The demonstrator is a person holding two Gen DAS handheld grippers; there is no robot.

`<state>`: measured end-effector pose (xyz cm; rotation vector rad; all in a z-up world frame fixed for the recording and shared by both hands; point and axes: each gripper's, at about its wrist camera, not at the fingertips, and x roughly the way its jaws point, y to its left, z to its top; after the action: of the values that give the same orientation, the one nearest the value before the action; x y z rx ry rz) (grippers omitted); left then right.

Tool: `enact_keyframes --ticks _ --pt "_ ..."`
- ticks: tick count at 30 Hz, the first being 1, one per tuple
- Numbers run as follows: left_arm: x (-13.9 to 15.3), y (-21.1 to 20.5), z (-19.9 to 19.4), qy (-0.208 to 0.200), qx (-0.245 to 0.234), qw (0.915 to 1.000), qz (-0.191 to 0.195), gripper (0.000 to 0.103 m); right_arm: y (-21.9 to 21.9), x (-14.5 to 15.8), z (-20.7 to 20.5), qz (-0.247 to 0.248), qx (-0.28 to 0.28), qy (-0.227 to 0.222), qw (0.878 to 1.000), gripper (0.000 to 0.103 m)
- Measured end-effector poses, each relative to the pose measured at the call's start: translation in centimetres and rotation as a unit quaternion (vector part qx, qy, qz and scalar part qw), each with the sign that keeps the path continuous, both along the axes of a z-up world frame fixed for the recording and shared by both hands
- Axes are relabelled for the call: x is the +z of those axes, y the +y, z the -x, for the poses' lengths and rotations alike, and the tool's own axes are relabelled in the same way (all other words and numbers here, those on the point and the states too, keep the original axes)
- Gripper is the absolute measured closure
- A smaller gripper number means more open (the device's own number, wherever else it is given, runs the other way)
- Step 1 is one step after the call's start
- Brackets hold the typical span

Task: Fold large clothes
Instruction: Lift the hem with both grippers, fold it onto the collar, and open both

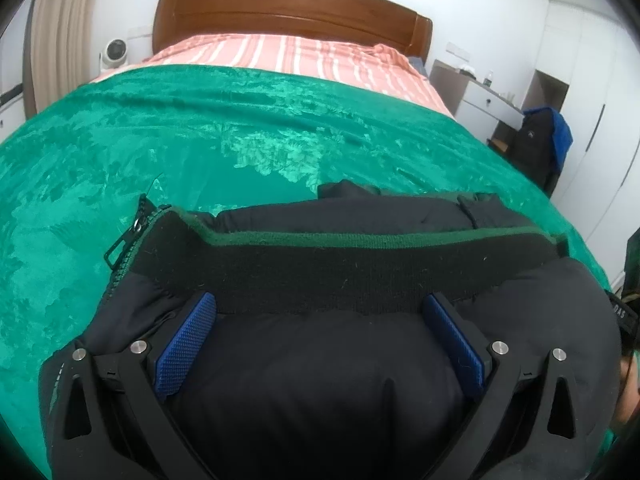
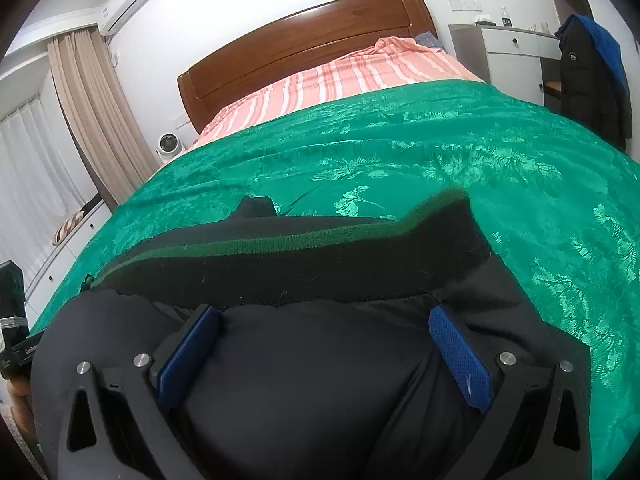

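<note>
My left hand-held gripper (image 1: 320, 340) and right hand-held gripper (image 2: 324, 350) gape, holding nothing; the black padded jacket (image 1: 320, 380) looks folded, low in frame.

Black padded jacket (image 1: 320, 360) folded on a bed, left tool (image 1: 320, 312) resting over it.

The tool's blue pads (image 1: 184, 344) stand wide apart on the jacket's puffy body, just below its black ribbed hem with a green edge (image 1: 360, 264). A zipper pull (image 1: 124, 240) hangs at the left corner. A green blanket (image 1: 160, 140) covers the bed; a striped pink sheet (image 1: 288, 56) and a wooden headboard (image 1: 288, 4) lie beyond.
</note>
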<state>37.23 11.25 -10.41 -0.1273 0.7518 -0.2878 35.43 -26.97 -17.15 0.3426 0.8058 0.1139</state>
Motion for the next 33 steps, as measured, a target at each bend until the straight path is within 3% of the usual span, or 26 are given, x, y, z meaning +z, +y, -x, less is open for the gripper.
enact_keyframes --ticks 24,27,30,33 --pt "0.2 -0.6 -0.3 0.013 0.003 0.9999 -0.006 0.0 0.0 0.0 0.0 -0.003 0.0 0.005 1.0 0.0" --pt "2.7 -1.2 -0.4 0.054 -0.001 0.998 -0.035 0.004 0.0 -0.2 -0.1 -0.002 -0.002 0.009 1.0 0.0" --pt "7.9 -1.8 2.6 0.001 -0.045 0.999 0.006 0.003 0.0 -0.3 -0.1 -0.003 -0.002 0.009 1.0 0.0" --pt "10.9 -5.4 4.9 -0.026 -0.113 0.9932 0.009 0.001 0.0 -0.3 -0.1 -0.004 -0.002 0.011 1.0 0.0"
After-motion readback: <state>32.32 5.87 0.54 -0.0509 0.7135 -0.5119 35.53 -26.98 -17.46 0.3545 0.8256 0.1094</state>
